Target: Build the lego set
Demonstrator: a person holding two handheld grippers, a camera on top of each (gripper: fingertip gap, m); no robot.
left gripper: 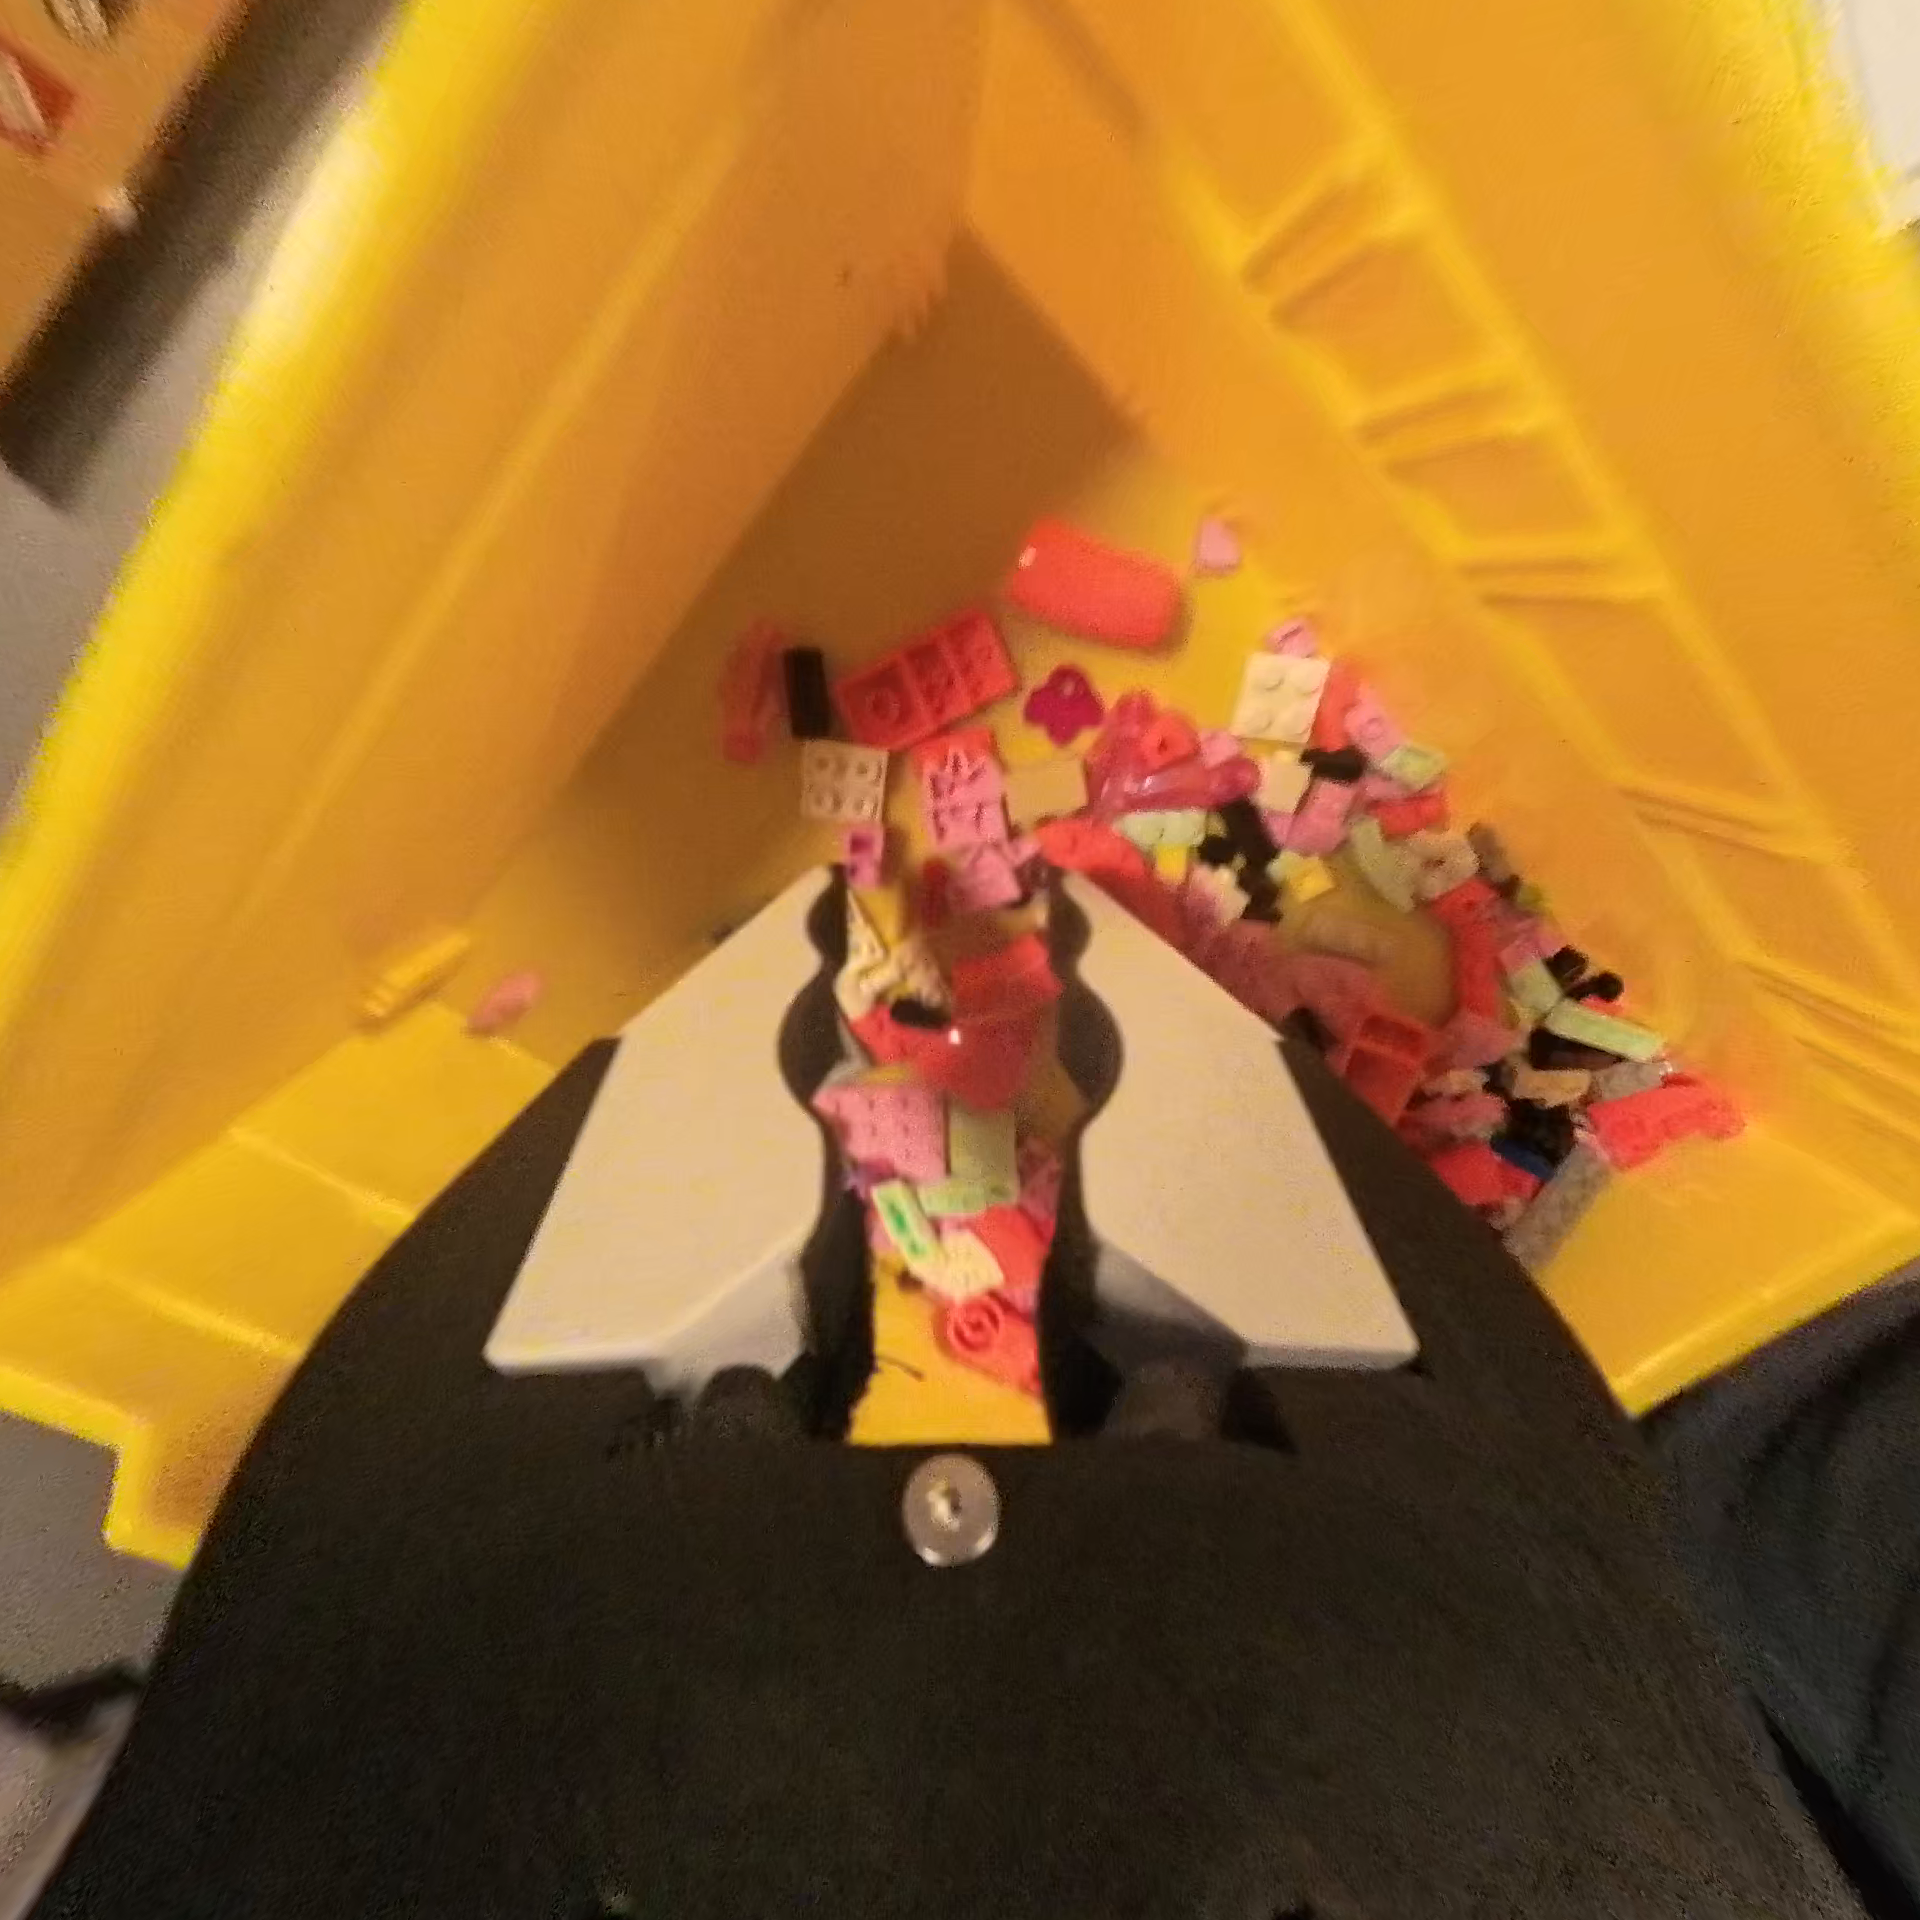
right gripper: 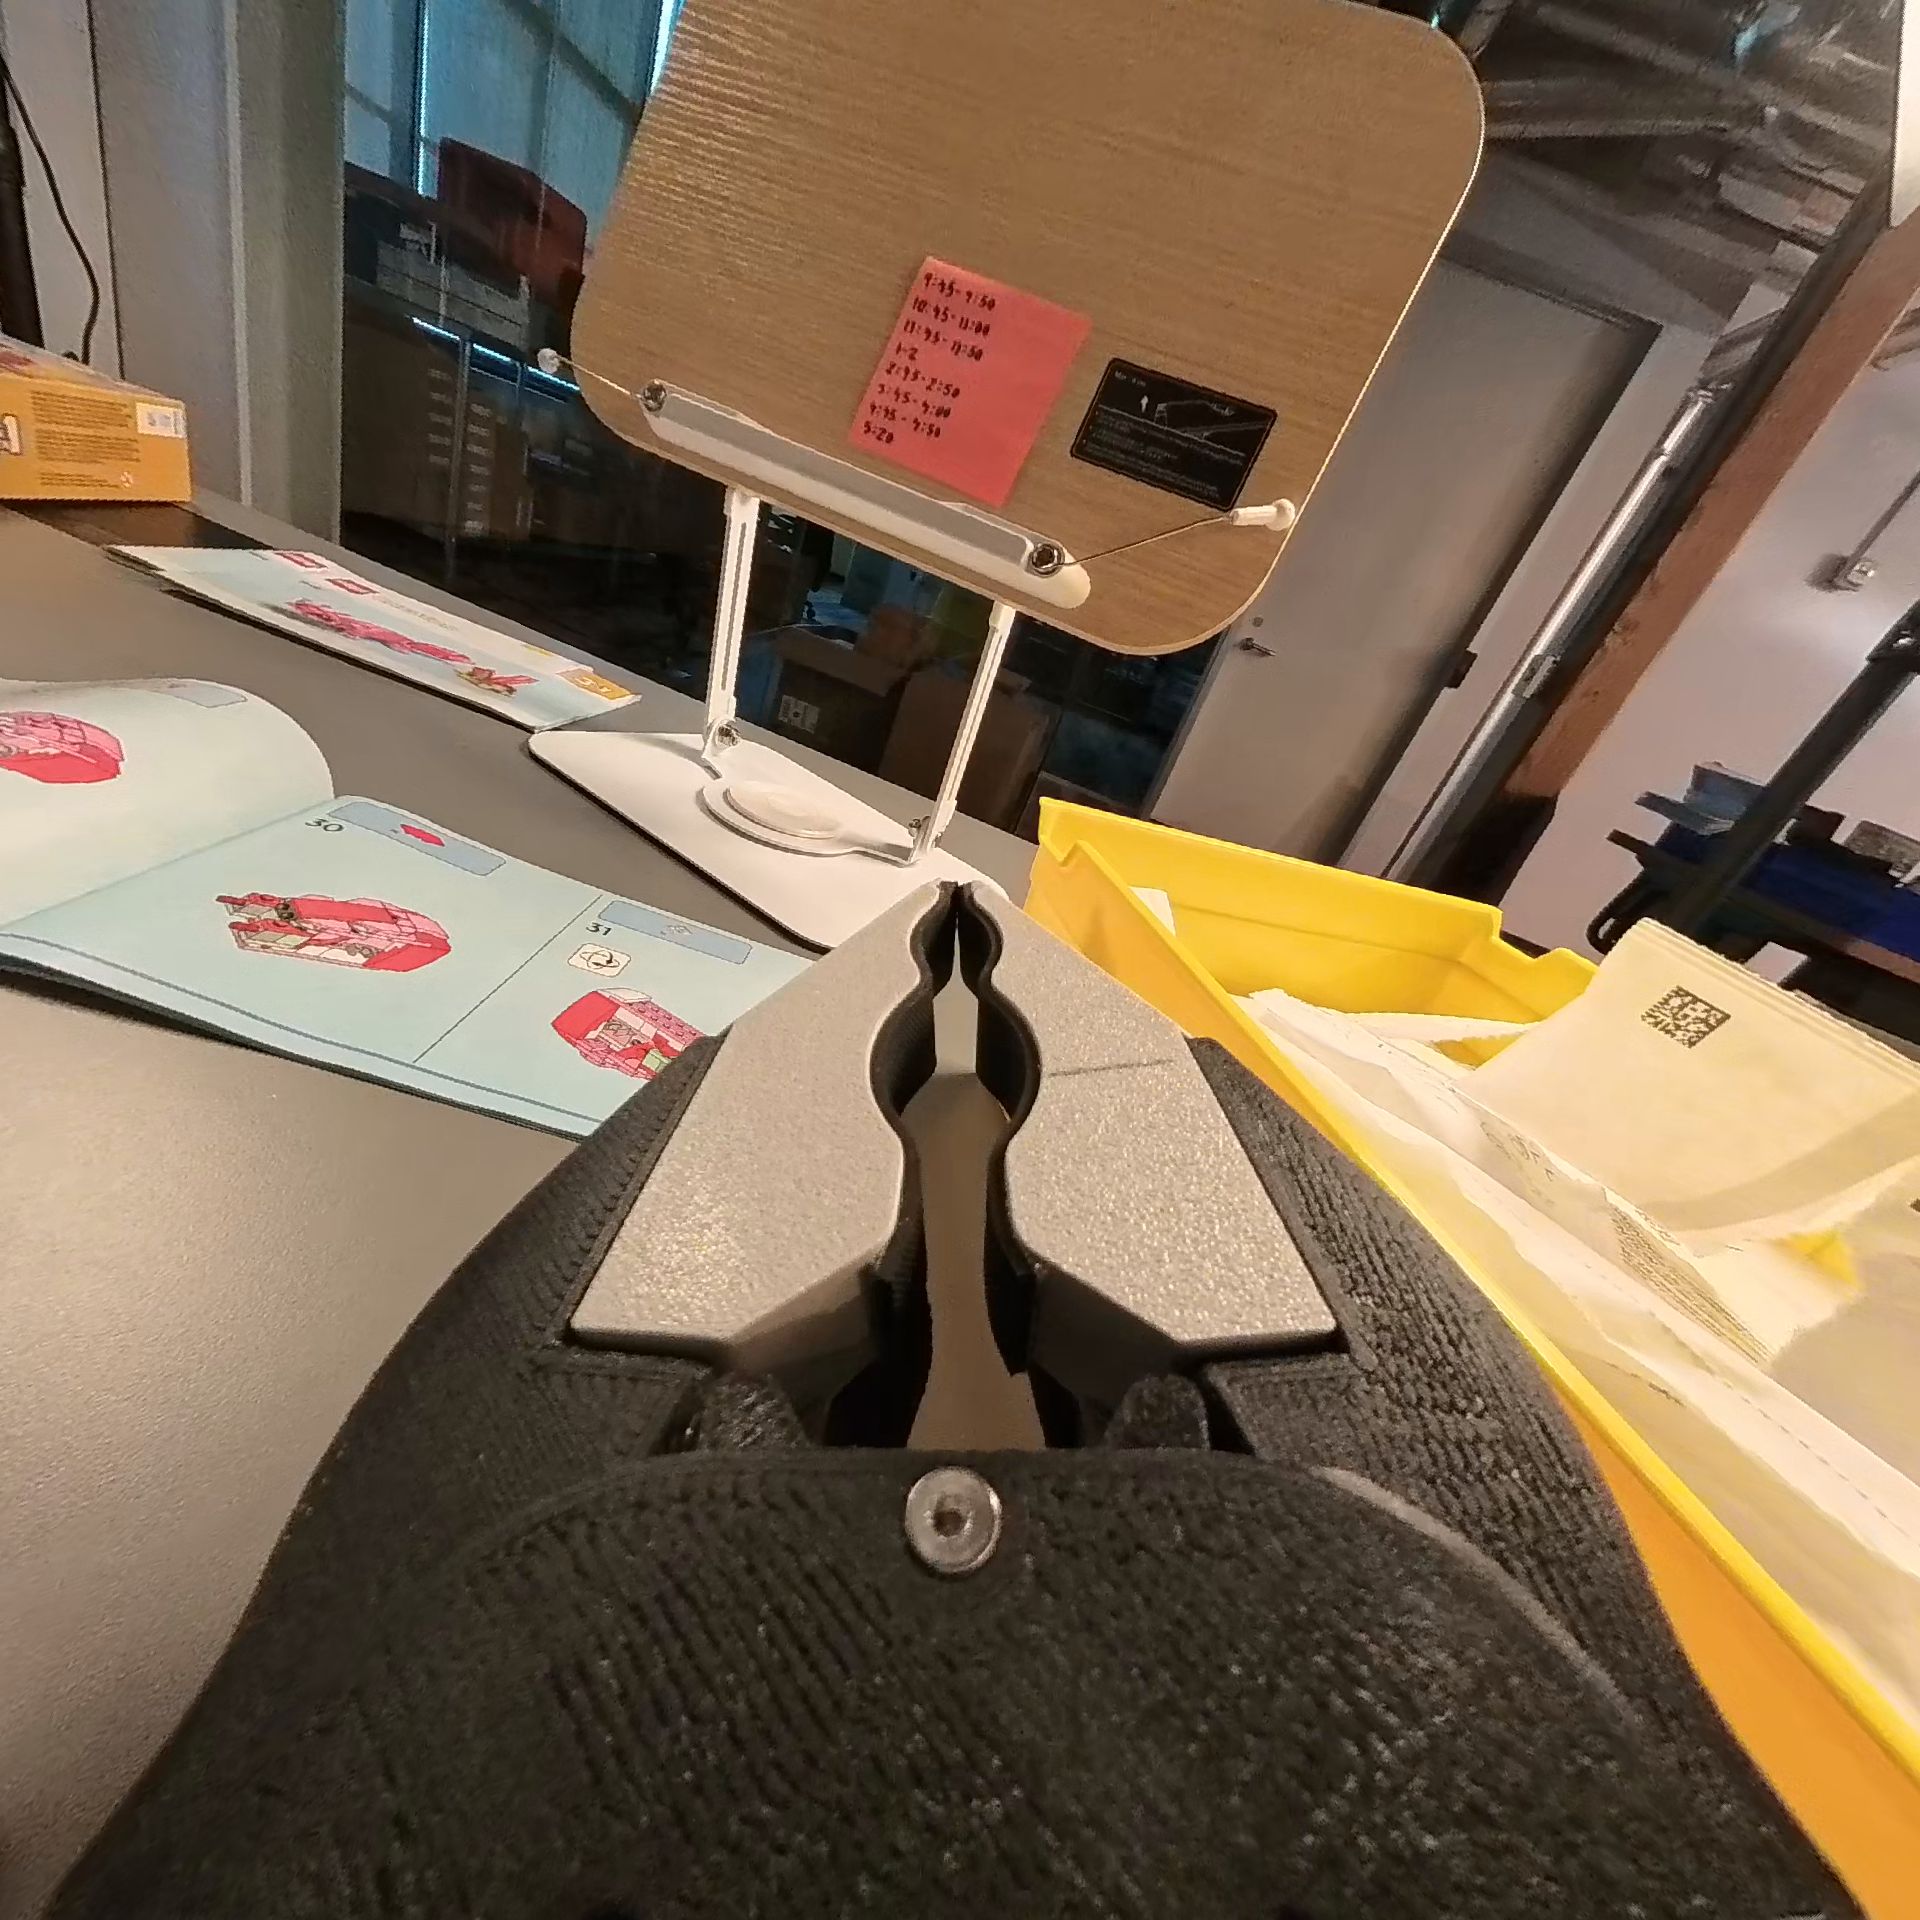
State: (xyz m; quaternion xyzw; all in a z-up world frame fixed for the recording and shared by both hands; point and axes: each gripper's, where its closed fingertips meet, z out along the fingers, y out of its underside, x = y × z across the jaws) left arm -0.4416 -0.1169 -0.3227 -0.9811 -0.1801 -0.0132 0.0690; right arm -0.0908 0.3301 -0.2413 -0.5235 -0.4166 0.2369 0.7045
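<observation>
In the left wrist view my left gripper reaches into a yellow bin and hovers over a pile of loose lego bricks, mostly red, pink, white, pale green and black. Its jaws stand apart, bricks show between the fingers, and the blurred picture shows no pad pressing on any of them. A long red plate and a smooth red piece lie farther back. In the right wrist view my right gripper is shut with nothing between its tips, above the dark table beside the open instruction booklet.
A wooden book stand on a white base bears a pink note and stands behind the booklet. A second booklet and a yellow box lie at the far left. A yellow bin with paper bags stands at the right. Tip to tip, the grippers are about 55 cm apart. The long red plate lies around 4 cm away from my left fingertips.
</observation>
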